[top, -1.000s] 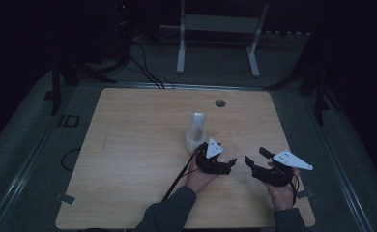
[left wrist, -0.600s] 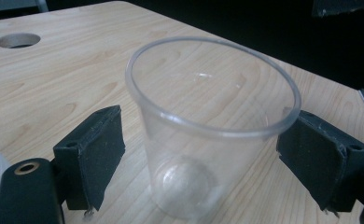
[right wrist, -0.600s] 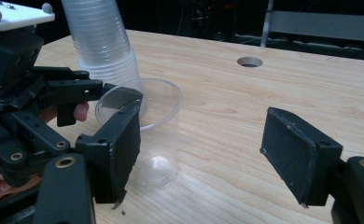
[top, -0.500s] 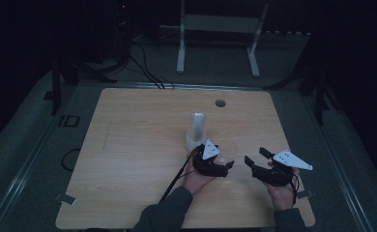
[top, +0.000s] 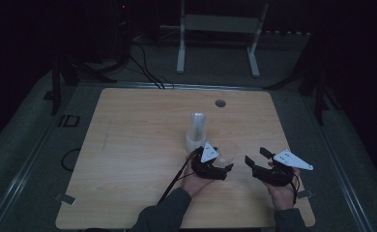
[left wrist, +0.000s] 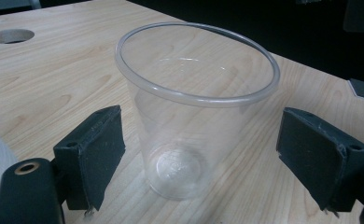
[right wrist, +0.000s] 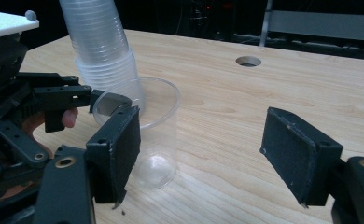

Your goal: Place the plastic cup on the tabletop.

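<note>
- Since a second ago the left gripper has eased back, its spread jaws flanking the clear plastic cup untouched.
- That cup stands upright just beside the cup stack, apparently released.
- Right gripper waits nearby, jaws spread and empty.

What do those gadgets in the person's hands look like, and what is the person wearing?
Each hand holds a black tool with two flat, dark, padded jaws. The left gripper and right gripper each carry a pale three-cornered plate on top. A dark cable trails from the left one toward the table's near edge. The person wears dark grey sleeves.
</note>
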`<state>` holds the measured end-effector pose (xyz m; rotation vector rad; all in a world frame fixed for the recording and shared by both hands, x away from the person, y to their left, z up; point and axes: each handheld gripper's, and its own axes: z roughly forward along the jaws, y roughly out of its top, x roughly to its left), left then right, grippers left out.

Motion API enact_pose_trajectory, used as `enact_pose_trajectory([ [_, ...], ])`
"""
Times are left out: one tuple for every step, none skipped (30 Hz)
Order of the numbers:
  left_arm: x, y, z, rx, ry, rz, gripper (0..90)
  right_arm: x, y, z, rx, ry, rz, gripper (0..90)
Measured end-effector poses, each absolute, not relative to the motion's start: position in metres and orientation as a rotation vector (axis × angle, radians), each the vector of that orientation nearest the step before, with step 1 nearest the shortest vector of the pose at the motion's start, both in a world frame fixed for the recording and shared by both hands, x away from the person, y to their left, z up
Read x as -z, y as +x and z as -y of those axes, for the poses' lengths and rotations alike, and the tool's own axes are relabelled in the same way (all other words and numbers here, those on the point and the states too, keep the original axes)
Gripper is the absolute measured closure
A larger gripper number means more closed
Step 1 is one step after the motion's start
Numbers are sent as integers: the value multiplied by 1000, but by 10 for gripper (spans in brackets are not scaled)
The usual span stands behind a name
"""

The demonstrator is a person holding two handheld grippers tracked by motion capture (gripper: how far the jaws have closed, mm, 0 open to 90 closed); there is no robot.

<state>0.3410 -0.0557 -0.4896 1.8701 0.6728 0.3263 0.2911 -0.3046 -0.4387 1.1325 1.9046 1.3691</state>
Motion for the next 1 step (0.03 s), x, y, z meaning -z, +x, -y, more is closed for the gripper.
enact_pose_trajectory([
  [490,341,56,-326,1870,-673,151,439,291,305,-1369,1132,-1905,279],
])
